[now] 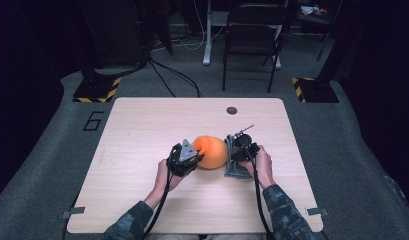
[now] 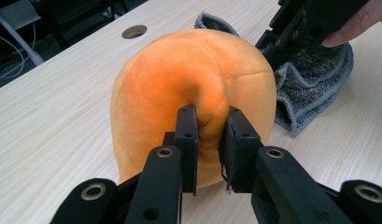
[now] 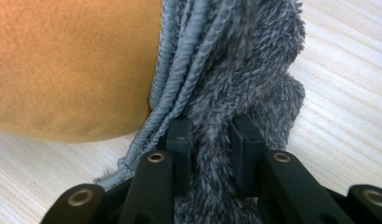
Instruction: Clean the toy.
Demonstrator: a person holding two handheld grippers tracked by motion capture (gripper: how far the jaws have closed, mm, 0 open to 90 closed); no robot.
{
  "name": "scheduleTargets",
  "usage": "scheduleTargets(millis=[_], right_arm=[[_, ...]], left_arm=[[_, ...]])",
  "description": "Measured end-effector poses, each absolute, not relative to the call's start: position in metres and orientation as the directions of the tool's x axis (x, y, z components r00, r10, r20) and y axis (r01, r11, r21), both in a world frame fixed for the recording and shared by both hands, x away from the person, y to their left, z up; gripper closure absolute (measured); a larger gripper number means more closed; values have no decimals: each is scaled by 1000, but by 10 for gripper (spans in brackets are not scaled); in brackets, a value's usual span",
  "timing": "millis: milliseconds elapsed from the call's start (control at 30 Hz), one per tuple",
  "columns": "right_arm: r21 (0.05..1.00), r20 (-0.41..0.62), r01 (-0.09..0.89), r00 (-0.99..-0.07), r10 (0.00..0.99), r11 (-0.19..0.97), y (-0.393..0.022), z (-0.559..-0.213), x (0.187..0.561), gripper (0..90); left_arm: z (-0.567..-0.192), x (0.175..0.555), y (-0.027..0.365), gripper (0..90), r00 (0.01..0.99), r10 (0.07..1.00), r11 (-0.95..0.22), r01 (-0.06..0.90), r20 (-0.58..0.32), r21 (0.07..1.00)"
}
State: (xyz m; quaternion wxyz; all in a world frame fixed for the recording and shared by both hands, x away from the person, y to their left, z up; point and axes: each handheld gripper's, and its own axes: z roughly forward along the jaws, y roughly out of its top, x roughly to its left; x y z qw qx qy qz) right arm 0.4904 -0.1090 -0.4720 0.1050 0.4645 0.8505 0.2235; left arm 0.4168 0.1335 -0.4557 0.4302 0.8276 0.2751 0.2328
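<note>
Two soft things lie near the middle of the desk (image 1: pixel 142 125), touching each other: an orange plush cushion (image 1: pixel 210 151) and, on its right side, a grey fluffy cloth (image 1: pixel 235 167); the cushion rests on the light wood and the cloth is bunched up directly against it. In the left gripper view the left gripper (image 2: pixel 209 133) has its jaws drawn narrow on a pinched fold of the orange cushion (image 2: pixel 193 88); the fabric puckers inward between the two black pads, so the grip is firm. In the right gripper view the right gripper (image 3: pixel 211 135) is closed on a thick fold of the grey cloth (image 3: pixel 244 60); the pile of the cloth bulges out between the jaws, and its corded hem (image 3: pixel 179 70) runs along the orange surface (image 3: pixel 72 65) at the left. In the high view the left gripper (image 1: pixel 184 157) sits at the left side of the cushion and the right gripper (image 1: pixel 242 150) stands over the cloth; each one is held by a hand with a camouflage sleeve (image 1: pixel 287 215). A small round hole (image 1: pixel 232 110) is in the desk farther back; a thin metal piece (image 1: pixel 243 130) shows behind the right gripper, perhaps a part of it, the view is too small to tell. A dark folding chair (image 1: pixel 252 35) stands on the floor beyond the desk.
</note>
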Motion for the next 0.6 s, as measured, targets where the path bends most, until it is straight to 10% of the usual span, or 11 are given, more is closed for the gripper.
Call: scheduleTargets(millis=[600], right_arm=[[593, 6, 615, -649, 761, 520, -82, -420, 463, 729]], left_arm=[[-455, 418, 136, 730, 732, 663, -483, 259, 156, 836]])
